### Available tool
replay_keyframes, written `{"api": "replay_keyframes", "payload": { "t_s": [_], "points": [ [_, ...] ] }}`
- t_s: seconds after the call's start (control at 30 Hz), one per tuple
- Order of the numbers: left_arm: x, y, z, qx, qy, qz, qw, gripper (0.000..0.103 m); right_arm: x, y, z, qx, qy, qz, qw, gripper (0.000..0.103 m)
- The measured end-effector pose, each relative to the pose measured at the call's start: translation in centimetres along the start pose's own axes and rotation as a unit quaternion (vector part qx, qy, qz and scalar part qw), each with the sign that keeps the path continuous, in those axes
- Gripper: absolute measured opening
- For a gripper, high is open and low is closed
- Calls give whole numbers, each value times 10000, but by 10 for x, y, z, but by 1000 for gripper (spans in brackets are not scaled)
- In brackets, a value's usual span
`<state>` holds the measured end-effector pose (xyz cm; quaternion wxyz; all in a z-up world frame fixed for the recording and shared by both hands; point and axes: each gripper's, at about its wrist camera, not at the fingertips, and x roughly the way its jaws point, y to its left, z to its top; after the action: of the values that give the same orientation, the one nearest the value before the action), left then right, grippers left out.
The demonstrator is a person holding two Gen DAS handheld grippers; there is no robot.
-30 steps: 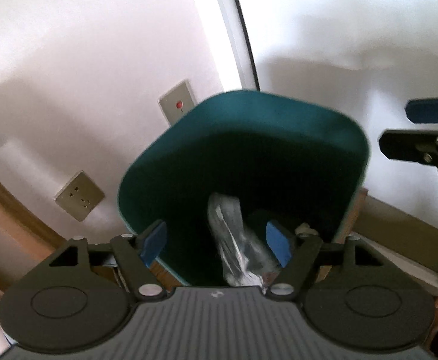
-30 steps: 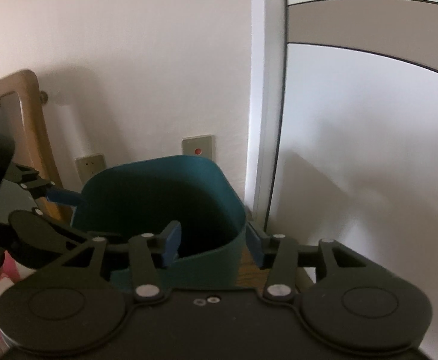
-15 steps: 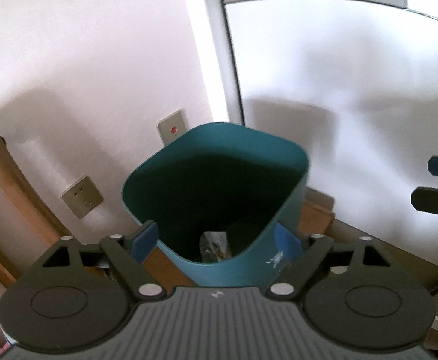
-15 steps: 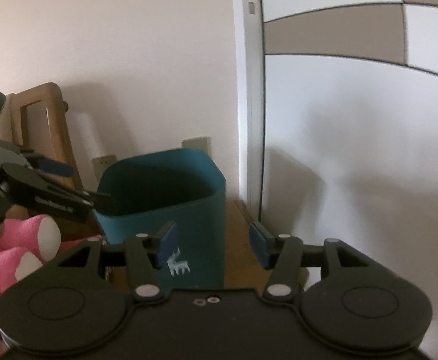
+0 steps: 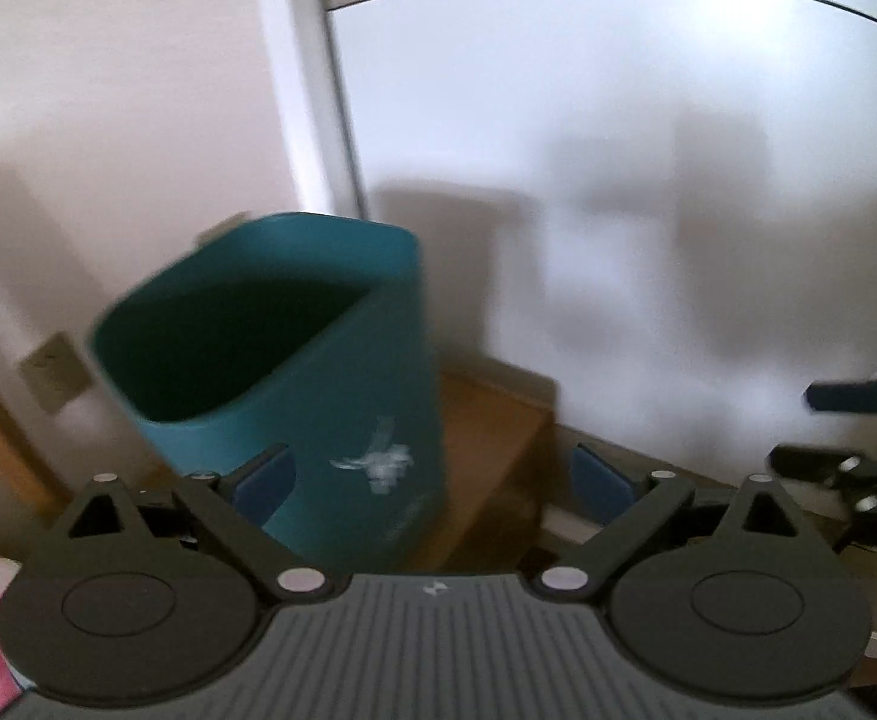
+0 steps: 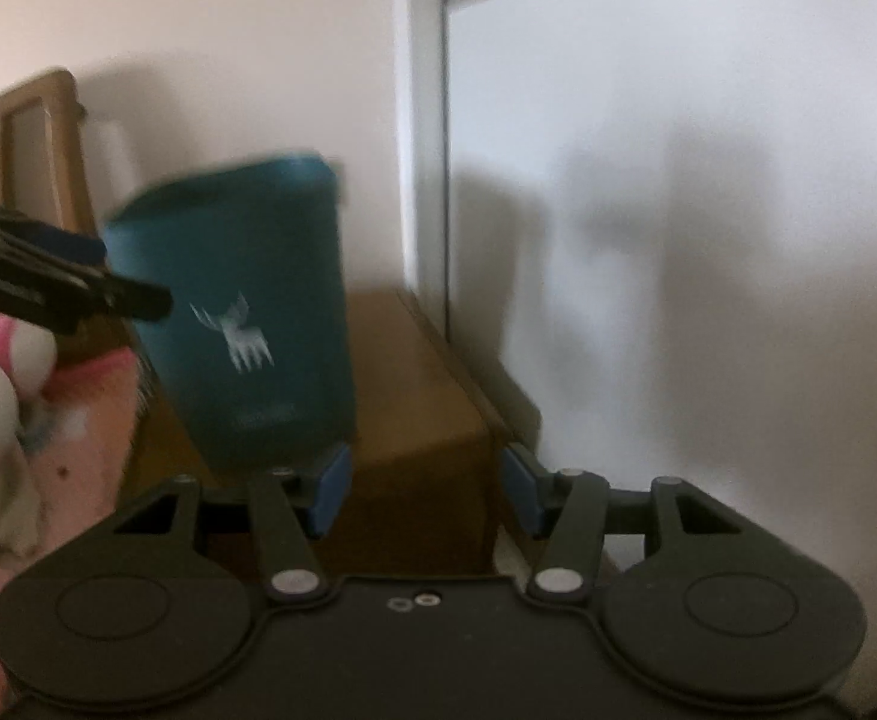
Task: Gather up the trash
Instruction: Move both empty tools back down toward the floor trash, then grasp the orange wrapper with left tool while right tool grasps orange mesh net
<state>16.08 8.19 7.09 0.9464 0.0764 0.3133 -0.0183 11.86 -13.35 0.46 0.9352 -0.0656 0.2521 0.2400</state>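
One teal plastic bin (image 5: 294,372), smooth, rounded-square, tapering downward, pale deer print on its wall; stands ahead-left of both tools on a brown wooden floor (image 6: 414,396). Left gripper (image 5: 432,480): jaws opening, nothing gripped, blue pads wide, bin's lower corner between them. Right gripper (image 6: 426,489): parted, empty. Left of it, one pink plush toy (image 6: 0,378), soft. One wall socket (image 5: 54,372).

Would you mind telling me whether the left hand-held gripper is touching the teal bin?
Apart. In the right wrist view the left hand-held gripper ends short of the teal bin; its jaws are opening with nothing between them.
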Motion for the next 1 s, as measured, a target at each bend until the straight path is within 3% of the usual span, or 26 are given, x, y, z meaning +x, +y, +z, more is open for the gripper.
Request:
{"api": "replay_keyframes", "payload": {
  "t_s": [0.27, 0.47, 0.67, 1.0],
  "points": [
    [74, -50, -55, -49, 138, -576, 9982, 99, 60, -44, -87, 450, 767, -231, 9958, 55],
    [160, -74, -110, -166, 919, -650, 9935, 99, 118, -67, -154, 562, 1320, -285, 9892, 55],
    [252, -85, -180, -450, 1769, -515, 9818, 99, 168, -80, -215, 789, 1981, -202, 9768, 55],
    [375, -105, -302, -229, 3187, -254, 9472, 99, 253, -88, -306, 771, 2898, 32, 9540, 54]
  ]
}}
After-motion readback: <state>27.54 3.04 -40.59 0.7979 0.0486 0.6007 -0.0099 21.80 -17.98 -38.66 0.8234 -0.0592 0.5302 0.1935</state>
